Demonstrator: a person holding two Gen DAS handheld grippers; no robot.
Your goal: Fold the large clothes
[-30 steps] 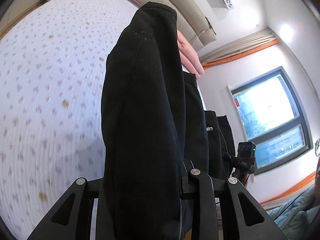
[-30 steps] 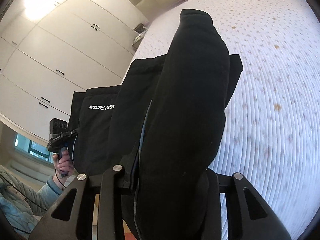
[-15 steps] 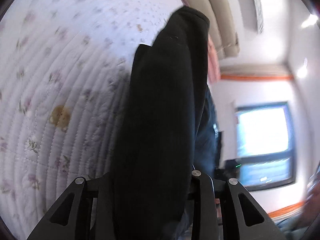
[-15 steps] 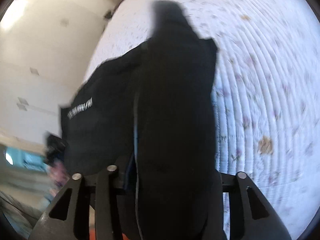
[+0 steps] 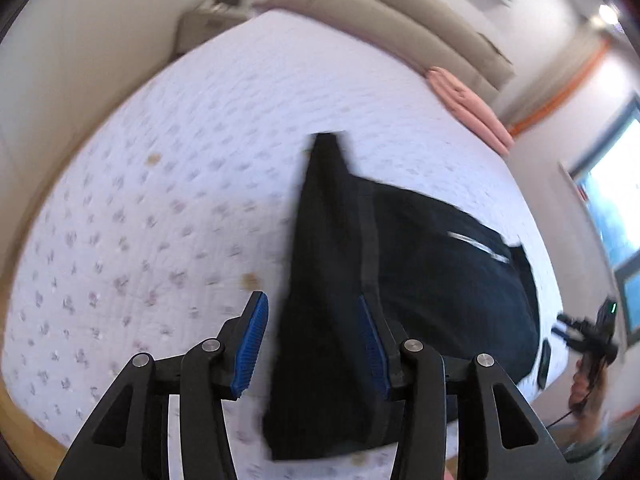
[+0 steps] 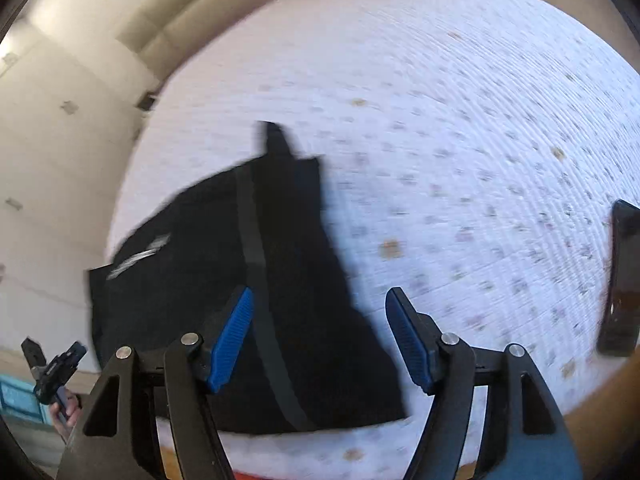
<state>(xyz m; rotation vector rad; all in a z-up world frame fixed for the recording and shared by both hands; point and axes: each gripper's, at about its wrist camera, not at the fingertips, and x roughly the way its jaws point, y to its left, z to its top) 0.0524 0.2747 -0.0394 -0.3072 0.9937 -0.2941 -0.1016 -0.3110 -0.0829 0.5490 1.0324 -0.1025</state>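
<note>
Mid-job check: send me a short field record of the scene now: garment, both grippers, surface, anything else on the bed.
garment: black garment lying on the bed, white lettering on it
left gripper: jaws have just been opening; cloth between them, one pad clear of it
right gripper: jaws have just been opening; both pads off the cloth
surface: white quilted bedspread
other items: dark phone-like slab at the bed's edge; pink folded fabric near the headboard

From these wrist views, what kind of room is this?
Most likely a bedroom. A wide bed with a quilted floral cover fills both views, a padded headboard runs along the wall, and a nightstand sits beside it. The black garment lies on the bed.
</note>
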